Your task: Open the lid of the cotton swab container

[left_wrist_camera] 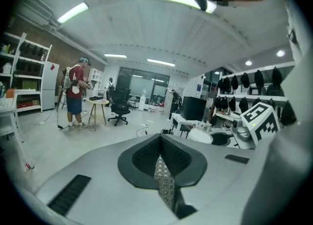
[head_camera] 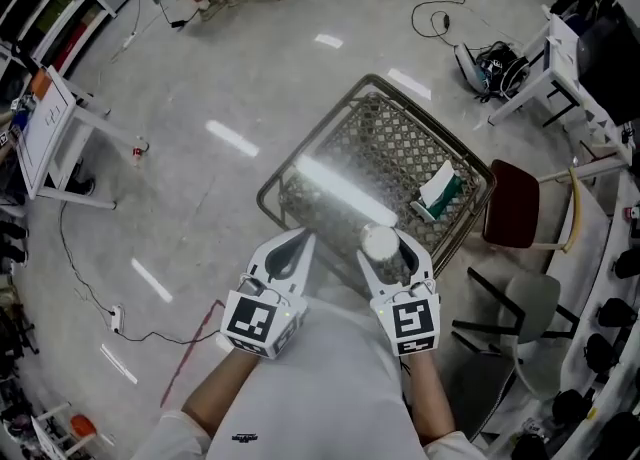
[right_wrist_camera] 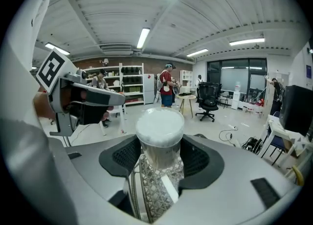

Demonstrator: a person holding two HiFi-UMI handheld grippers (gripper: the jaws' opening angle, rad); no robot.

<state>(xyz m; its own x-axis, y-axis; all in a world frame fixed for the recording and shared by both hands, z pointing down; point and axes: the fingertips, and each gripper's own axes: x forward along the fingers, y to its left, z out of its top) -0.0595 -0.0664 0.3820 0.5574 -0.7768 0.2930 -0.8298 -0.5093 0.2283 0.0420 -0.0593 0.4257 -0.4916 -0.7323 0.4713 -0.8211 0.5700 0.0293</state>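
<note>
Right gripper (right_wrist_camera: 159,156) is clamped on the cotton swab container (right_wrist_camera: 159,138), its jaws pressing the clear body low down while the white lid (right_wrist_camera: 160,123) stands free above them, apparently on. Left gripper (left_wrist_camera: 162,164) has its jaws pressed together with nothing between them.

From where I stand the container looks small and light, with smooth, thin plastic walls. It could twist or slip in the grip, and a hard squeeze might flex it. The rim of the lid seems the place for the free gripper to take hold.

Both forearms reach forward from the person's body, with the grippers side by side but apart. The container sits over the near edge of a wire mesh table (head_camera: 400,143).
</note>
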